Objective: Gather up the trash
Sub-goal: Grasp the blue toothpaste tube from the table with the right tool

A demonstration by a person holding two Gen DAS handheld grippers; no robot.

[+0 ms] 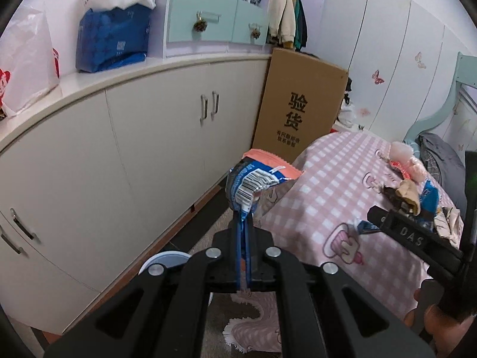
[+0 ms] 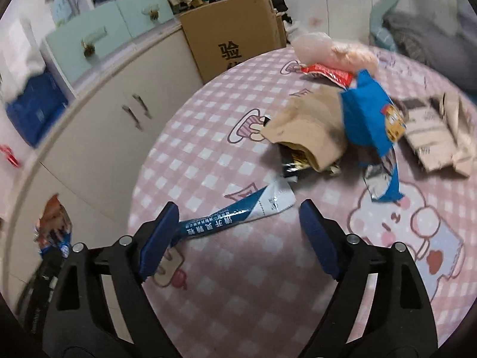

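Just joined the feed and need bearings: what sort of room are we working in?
Probably a bedroom: a bed with a pink checked sheet, clothes hanging by cabinets.

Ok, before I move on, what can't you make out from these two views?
- Left wrist view: round white container on the floor, mostly hidden by the left gripper; contents unseen.
- Left wrist view: wrapper print, too crumpled to read.
- Right wrist view: black packet, covered by the tan bag.
- Right wrist view: cabinet, motion-blurred.
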